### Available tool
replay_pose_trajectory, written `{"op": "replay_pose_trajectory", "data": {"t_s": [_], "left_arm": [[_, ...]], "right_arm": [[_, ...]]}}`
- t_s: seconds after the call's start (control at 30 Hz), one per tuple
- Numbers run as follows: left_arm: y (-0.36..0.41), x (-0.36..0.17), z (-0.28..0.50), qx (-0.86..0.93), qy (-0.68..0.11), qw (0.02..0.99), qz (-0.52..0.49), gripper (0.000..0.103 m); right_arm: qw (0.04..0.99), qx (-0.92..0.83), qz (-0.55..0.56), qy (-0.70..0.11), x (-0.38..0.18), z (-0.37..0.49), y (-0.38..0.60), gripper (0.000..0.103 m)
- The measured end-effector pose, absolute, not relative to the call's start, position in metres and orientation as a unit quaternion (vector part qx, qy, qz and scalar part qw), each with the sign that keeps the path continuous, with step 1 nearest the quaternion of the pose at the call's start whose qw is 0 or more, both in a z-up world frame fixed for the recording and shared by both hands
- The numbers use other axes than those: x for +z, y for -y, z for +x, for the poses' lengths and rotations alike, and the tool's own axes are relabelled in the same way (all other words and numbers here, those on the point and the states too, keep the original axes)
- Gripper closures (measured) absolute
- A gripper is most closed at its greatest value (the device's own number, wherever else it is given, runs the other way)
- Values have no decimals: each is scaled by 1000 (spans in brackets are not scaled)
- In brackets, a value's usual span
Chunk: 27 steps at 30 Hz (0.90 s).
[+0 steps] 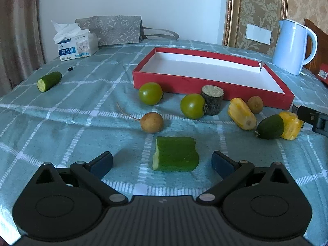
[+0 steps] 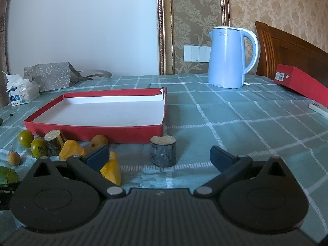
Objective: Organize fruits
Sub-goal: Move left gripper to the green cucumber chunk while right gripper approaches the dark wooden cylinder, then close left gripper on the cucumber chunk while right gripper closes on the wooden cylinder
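Left tongs (image 1: 162,162), spread wide and empty, straddle the cucumber chunk (image 1: 175,154) lying at 12 o'clock on the table (image 1: 61,123), its long axis crosswise between the fingers. Right tongs (image 2: 159,155), also wide and empty, face a dark cylinder (image 2: 163,151) at 12 o'clock. The red tray (image 1: 205,85) lies beyond.
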<state>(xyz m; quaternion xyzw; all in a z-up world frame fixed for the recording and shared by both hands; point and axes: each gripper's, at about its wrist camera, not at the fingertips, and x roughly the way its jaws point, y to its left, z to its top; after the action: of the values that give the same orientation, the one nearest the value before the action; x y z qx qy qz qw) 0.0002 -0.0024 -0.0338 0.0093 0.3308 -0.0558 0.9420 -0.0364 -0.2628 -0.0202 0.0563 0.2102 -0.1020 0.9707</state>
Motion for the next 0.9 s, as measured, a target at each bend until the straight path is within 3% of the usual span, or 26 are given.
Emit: {"op": "replay_pose_trajectory", "data": {"t_s": [0.63,0.67,0.73,0.9], "left_arm": [[6,-35,0,-56,-327,943,13,1],[6,-34,-1,-56,-324,944,14,4],[5,-32,-4,-65,-318,946,14,22],[7,-31,-8,-78,-311,947,18,44]], "right_arm": [[971,-102,44,-211,-19,-38,258,0],[971,-102,45,-211,-19,-38,258,0],[971,-102,46,-210,-18,-38,258,0],[971,-105,46,-212,-18,-38,260,0]]}}
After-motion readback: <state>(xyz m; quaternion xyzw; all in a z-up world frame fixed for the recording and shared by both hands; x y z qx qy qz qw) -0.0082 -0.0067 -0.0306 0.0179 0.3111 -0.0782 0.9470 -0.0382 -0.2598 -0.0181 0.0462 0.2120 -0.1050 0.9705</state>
